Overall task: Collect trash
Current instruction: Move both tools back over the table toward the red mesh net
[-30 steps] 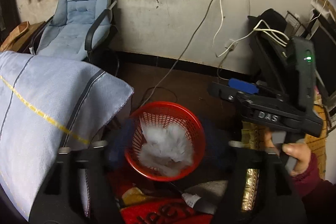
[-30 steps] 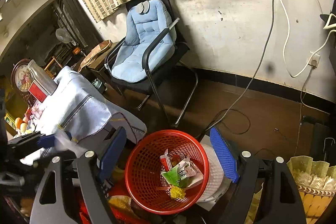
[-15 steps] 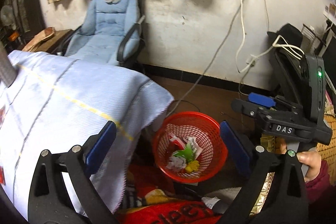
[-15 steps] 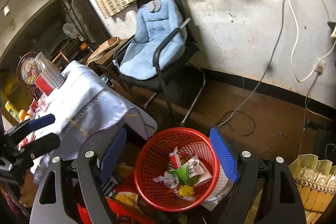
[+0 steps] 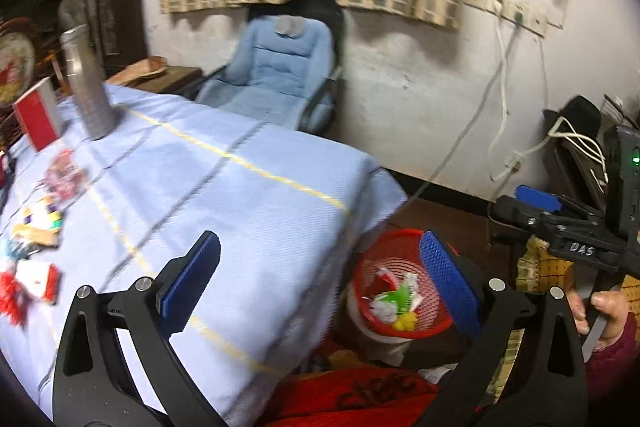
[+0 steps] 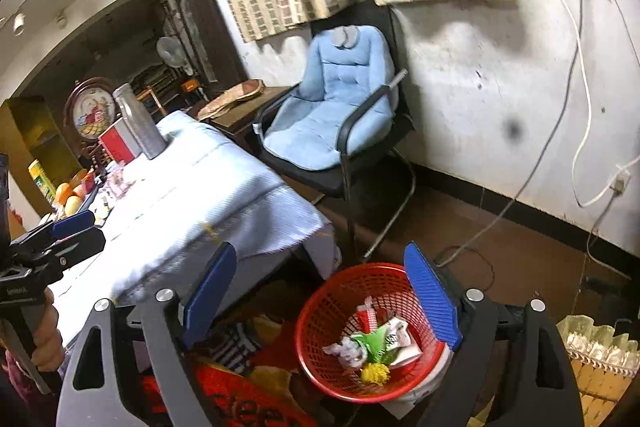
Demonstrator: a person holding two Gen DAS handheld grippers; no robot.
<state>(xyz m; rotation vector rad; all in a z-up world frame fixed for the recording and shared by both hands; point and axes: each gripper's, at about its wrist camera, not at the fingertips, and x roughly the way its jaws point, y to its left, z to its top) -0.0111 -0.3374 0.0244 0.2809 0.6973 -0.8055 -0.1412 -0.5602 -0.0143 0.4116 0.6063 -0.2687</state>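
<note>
Left gripper [image 5: 320, 285] and right gripper [image 6: 322, 301], blue-padded fingers spread and empty (both just been opening). The red plastic mesh basket [image 6: 320, 311], holding crumpled wrappers [image 6: 376, 343], stands on the floor right of the blue-clothed surface [image 5: 224, 195], where more scraps [image 5: 36, 227] lie at far left.

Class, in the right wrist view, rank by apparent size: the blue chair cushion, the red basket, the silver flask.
1. blue chair cushion
2. red basket, though nearness to the camera enlarges it
3. silver flask
</note>
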